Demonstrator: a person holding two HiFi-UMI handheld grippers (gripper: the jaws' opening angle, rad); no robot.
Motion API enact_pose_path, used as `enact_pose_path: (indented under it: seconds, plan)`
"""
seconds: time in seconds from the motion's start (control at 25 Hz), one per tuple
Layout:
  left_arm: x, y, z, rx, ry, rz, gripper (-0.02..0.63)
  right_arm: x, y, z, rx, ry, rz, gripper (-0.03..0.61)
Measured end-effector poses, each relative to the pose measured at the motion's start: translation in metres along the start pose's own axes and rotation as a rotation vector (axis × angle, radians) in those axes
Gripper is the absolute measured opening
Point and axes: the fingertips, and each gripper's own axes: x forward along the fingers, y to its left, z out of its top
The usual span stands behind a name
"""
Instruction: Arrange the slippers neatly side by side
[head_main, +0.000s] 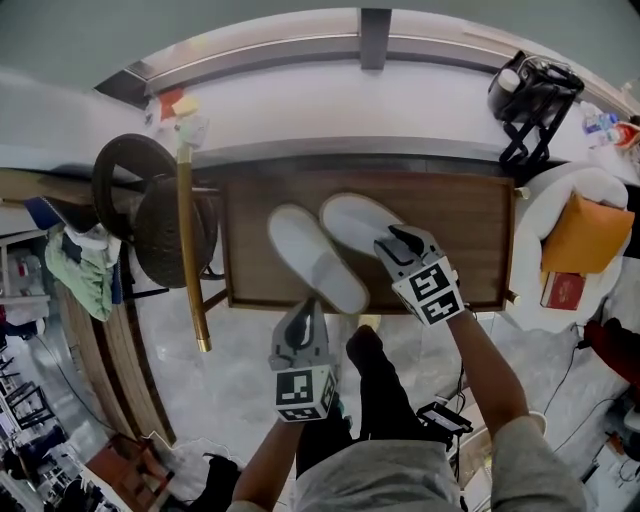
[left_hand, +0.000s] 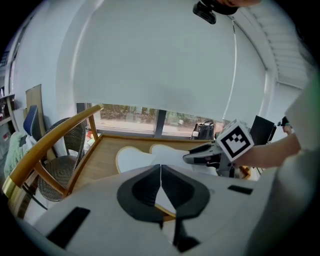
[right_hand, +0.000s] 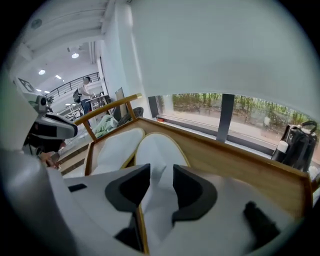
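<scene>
1. Soft, even daylight enters through the window (right_hand: 220, 112) strip in both gripper views, and no hard shadows fall on the wooden tray (head_main: 480, 210)
2. The white blind (left_hand: 165, 55) above it fills much of both views as a pale, flat, faintly grey-green field without detail
3. Ceiling lights (right_hand: 75, 55) glow as small bright spots at the far left of the right gripper view
4. All three pictures are fisheye: straight edges bow, and a dark vignette closes the corners
5. The bodies of the left gripper (left_hand: 160, 167) and right gripper (right_hand: 161, 167) sit close to the lens, soft and smeared
6. The white slippers (head_main: 315, 255) nearly wash out and show little texture; the head view is slightly soft, and dimmer along its lower rim
</scene>
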Motion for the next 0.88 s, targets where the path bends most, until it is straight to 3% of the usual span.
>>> enact_pose_path:
  seconds: [0.16, 0.4, 0.88]
  plan:
    - [-0.001, 0.001, -0.004, -0.008, 0.008, 0.002, 0.015, 0.006, 0.003, -0.004, -0.008, 0.02, -0.031, 0.136]
    - [0.002, 0.0, -0.003, -0.011, 0.008, 0.0, 0.015, 0.007, 0.003, -0.005, -0.027, 0.0, -0.091, 0.052]
    - [-0.003, -0.012, -0.001, 0.014, -0.007, -0.019, 0.015, -0.052, -0.023, 0.021, 0.146, -0.135, -0.218, 0.038]
